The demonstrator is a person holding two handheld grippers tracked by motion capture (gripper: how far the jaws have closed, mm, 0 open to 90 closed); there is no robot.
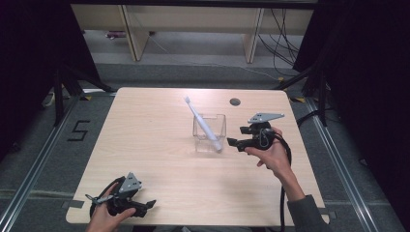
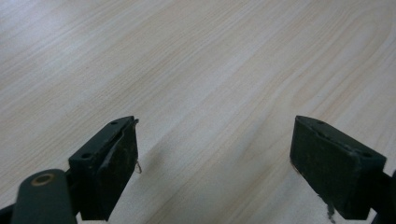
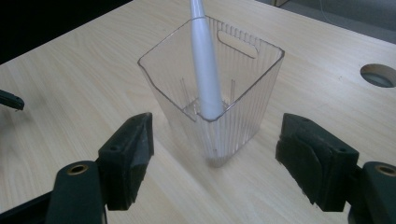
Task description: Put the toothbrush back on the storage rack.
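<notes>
Clear ribbed plastic forms the small square container (image 1: 209, 131) that we find just right of the middle of the pale wooden surface (image 1: 154, 145). It stands upright, with a slot handle cut into one wall, and a white toothbrush (image 1: 203, 124) leans inside it: the thick handle end rests at the bottom near the 5 o'clock corner, while the bristled head sticks out over the rim toward 11 o'clock in the high view.

At 3 o'clock from the container we hold the right gripper (image 1: 233, 142), its jaws pointing left at the container and stopping just short of it. In the right gripper view the container (image 3: 212, 88) sits between and beyond the two black jaws, which are spread wide with nothing pinched (neither pad touches the plastic). The toothbrush (image 3: 204, 65) handle rises through the middle of that view, and a round cable hole (image 3: 379, 74) shows in the surface at about 2 o'clock.

Our left gripper (image 1: 151, 205) rests low at the near edge of the surface, around 7 o'clock from the container and well apart from it, with the hand wrapped around its body. In the left gripper view its jaws stand spread wide too, with bare wood grain (image 2: 210, 84) between them and nothing gripped.

Beyond the far edge of the surface we see grey floor (image 1: 193, 72) and the legs of light wooden furniture (image 1: 138, 34).
</notes>
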